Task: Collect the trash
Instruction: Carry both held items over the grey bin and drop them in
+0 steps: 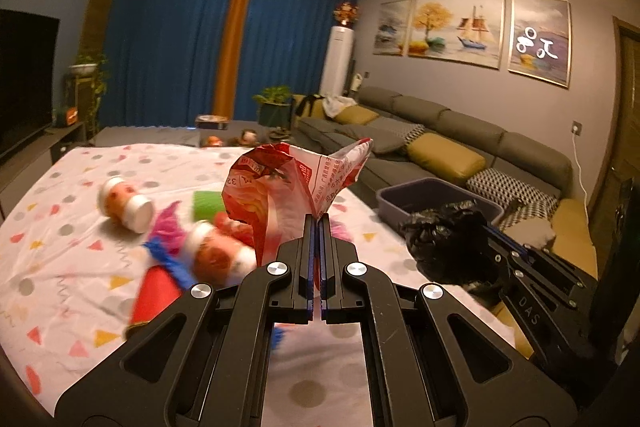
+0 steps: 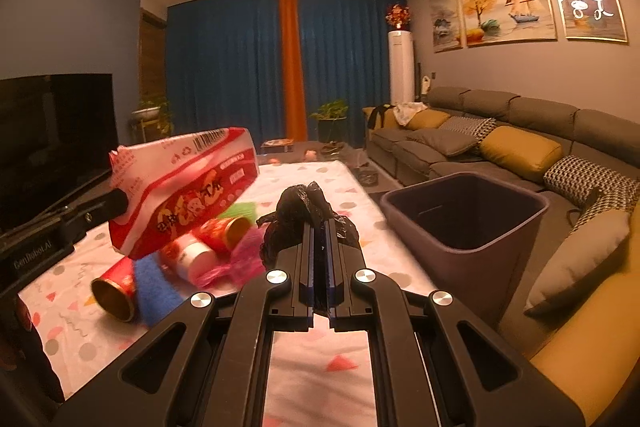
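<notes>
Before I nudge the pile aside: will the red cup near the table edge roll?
Probably. The red cup lies on its side on the tablecloth, so a push could roll it. Being tapered, it would likely curve. It looks like light paper, easily crushed.

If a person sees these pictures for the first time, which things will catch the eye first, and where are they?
First is the crumpled red and white wrapper, pinched in the left tongs and held above the table with the dotted cloth. Next is the black plastic bag, clamped in the right tongs, with the dark bin standing open to its right, beside the table. Red cups and bright scraps lie on the cloth.
</notes>
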`<state>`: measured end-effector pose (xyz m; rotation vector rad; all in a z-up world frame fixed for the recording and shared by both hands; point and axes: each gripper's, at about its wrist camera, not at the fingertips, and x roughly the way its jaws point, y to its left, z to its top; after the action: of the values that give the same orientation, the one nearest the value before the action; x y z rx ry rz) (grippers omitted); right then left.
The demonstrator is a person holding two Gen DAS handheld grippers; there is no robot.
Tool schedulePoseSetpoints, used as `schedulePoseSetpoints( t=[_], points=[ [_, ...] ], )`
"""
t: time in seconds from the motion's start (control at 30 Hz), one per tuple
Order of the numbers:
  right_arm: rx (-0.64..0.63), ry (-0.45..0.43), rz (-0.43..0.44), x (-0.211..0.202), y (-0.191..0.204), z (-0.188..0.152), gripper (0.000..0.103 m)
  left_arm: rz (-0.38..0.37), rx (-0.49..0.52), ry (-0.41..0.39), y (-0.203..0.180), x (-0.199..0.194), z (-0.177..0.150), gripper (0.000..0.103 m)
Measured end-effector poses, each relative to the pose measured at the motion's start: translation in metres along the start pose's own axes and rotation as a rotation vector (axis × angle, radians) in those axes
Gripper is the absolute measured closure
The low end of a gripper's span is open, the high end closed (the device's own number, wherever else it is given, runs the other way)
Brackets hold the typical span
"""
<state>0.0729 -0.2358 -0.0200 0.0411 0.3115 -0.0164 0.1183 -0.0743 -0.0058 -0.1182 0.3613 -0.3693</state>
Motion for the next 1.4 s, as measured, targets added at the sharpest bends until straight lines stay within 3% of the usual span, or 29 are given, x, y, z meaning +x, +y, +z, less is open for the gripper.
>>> schedulePoseSetpoints(
  t=[0.53, 0.93, 1.4],
  points=[
    [0.030, -0.081, -0.224, 0.033, -0.101, 0.035, 0.097, -0.154, 0.044, 0.031, -0.087, 0.099, 0.026, 0.102],
    [0.032, -0.057, -0.278, 0.082, -0.150, 0.039, 0.097, -0.232, 0.040, 0.098, -0.140, 0.190, 0.029, 0.102],
    [0.065, -0.016, -0.277, 0.113, -0.179, 0.033, 0.097, -0.275, 0.020, 0.172, -0.152, 0.239, 0.023, 0.102]
  ],
)
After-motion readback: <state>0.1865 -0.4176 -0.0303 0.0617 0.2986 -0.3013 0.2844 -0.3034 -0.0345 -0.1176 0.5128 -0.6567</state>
